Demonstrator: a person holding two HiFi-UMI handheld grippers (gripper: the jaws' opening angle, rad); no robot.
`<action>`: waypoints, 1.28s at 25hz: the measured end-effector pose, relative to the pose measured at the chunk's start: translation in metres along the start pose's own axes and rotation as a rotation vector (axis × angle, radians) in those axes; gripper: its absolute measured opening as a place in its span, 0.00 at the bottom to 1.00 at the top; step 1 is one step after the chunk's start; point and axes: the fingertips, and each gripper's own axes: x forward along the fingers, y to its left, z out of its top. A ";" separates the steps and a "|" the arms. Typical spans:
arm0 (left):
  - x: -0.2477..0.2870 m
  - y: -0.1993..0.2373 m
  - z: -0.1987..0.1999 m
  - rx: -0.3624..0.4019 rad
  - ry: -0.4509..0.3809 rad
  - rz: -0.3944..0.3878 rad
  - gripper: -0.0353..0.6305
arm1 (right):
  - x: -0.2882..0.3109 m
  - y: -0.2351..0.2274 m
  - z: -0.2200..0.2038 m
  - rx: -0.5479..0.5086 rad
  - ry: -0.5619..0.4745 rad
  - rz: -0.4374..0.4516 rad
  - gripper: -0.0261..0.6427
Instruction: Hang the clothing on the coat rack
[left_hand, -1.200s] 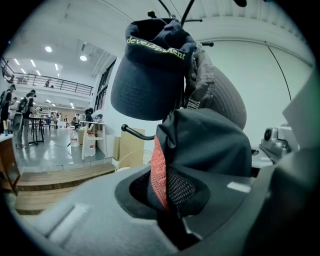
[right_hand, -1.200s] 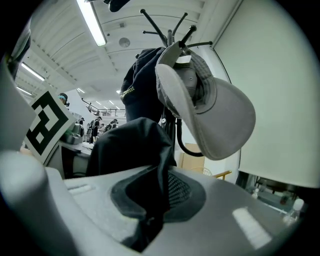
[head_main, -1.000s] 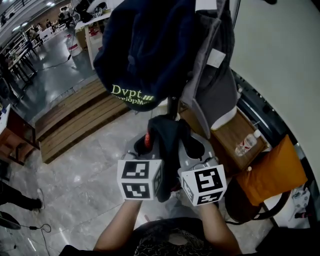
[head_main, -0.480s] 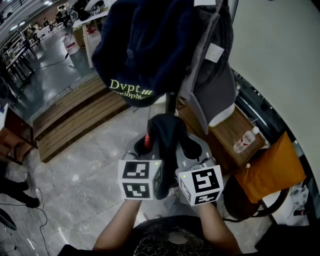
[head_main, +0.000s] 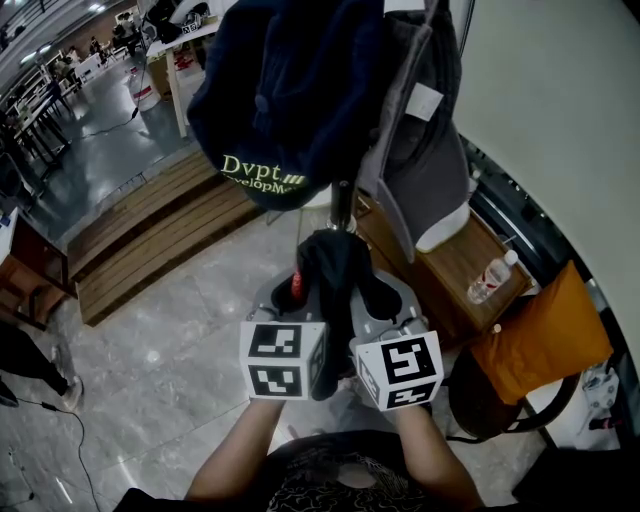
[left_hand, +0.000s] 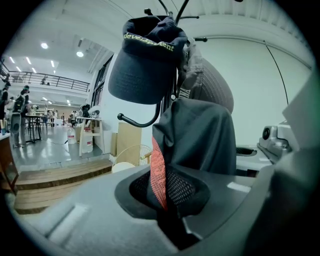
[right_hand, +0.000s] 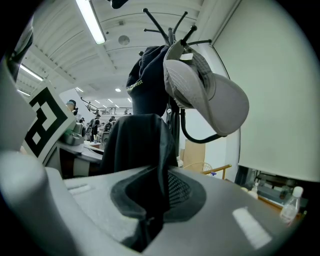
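Under coat rack (right_hand: 171, 34), garment (head_main: 335, 265) edges pinched by left gripper (left_hand: 165, 202), right gripper (right_hand: 149, 212)

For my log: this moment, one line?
left gripper shut on black garment; right gripper shut on it; coat rack: navy cap, grey cap

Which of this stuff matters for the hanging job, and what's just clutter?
Job: black garment, clamped by left hand-held gripper and right hand-held gripper; coat rack.
Lying about: navy cap and grey cap already on the rack; water bottle; wooden crate; orange bag; wooden platform.
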 end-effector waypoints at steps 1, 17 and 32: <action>0.000 -0.001 -0.001 0.003 0.001 -0.002 0.10 | 0.000 0.000 -0.001 0.000 0.000 0.000 0.08; -0.003 -0.009 -0.010 0.012 0.012 -0.038 0.10 | -0.001 0.009 -0.006 0.015 -0.013 0.002 0.08; -0.008 -0.012 -0.019 0.027 0.030 -0.048 0.10 | -0.006 0.012 -0.013 0.029 -0.008 -0.023 0.08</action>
